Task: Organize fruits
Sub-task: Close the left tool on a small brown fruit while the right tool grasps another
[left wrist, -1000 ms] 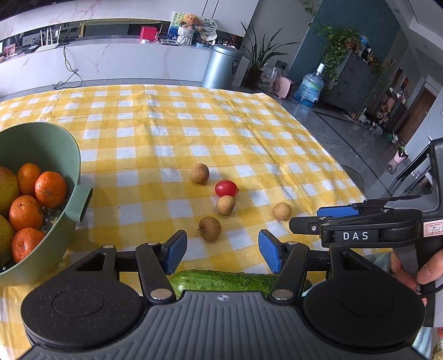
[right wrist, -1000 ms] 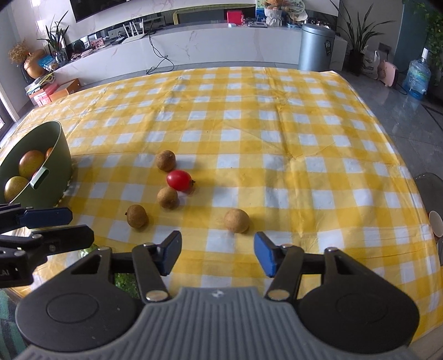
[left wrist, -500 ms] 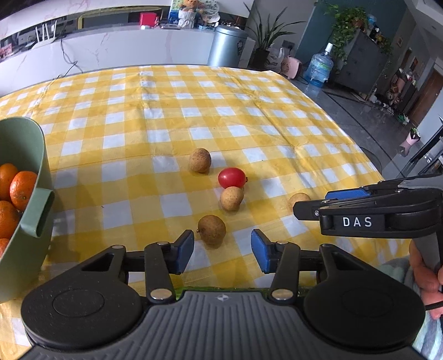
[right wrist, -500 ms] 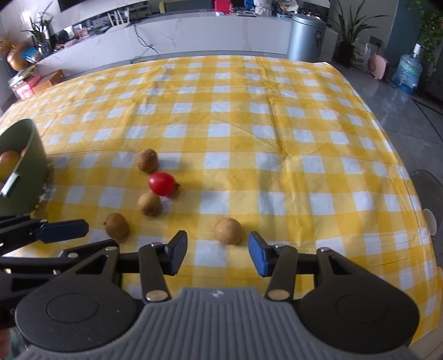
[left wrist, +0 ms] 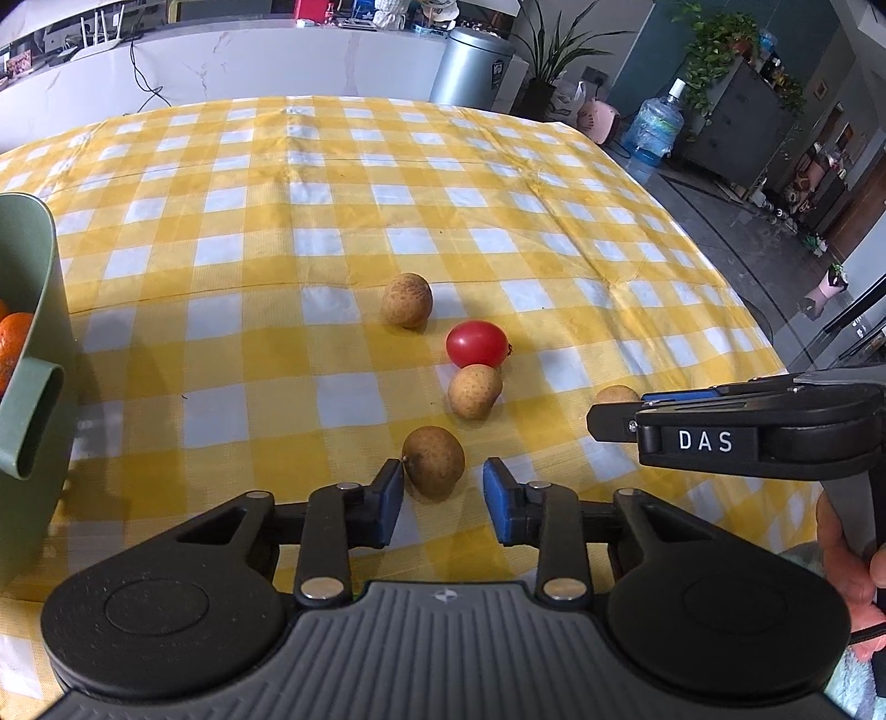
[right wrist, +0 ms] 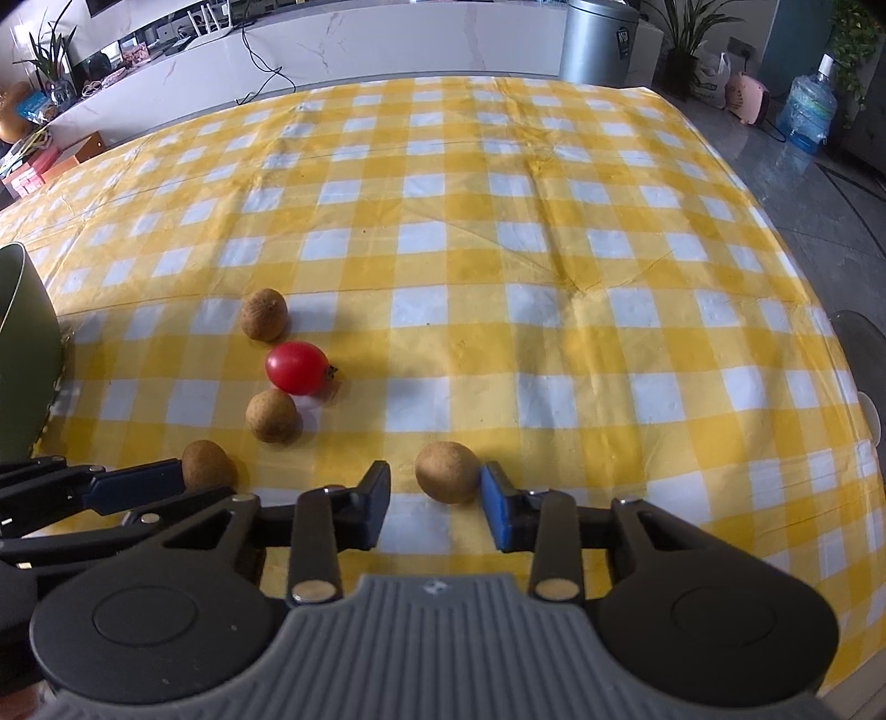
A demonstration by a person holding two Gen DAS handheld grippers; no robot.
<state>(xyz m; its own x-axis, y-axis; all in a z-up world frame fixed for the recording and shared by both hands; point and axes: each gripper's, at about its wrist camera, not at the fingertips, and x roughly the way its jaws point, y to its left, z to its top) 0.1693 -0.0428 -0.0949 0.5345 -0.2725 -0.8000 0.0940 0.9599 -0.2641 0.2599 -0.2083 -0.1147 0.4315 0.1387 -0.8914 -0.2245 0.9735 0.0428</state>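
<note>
Several brown longans and one red cherry tomato [left wrist: 477, 343] lie on the yellow checked cloth. My left gripper [left wrist: 440, 490] straddles the nearest longan [left wrist: 433, 461]. Its jaws are closing: the left pad meets the fruit's side and a gap remains at the right pad. My right gripper [right wrist: 434, 498] straddles another longan [right wrist: 447, 472]. Its jaws are closing too: the right pad is against the fruit and the left pad stands apart. Two more longans [left wrist: 407, 299] [left wrist: 474, 391] flank the tomato. The right gripper [left wrist: 614, 410] partly hides its longan [left wrist: 616, 394] in the left wrist view.
A green bowl [left wrist: 27, 332] holding oranges [left wrist: 14, 338] stands at the left, close to my left gripper. The table's edge drops to a grey floor on the right. A hand [left wrist: 847, 554] holds the right gripper's handle. A metal bin [right wrist: 601, 41] stands beyond the far edge.
Both grippers have moved forward and down, each onto a longan, and both pairs of jaws have narrowed. The cucumber at the near edge has dropped out of the left wrist view.
</note>
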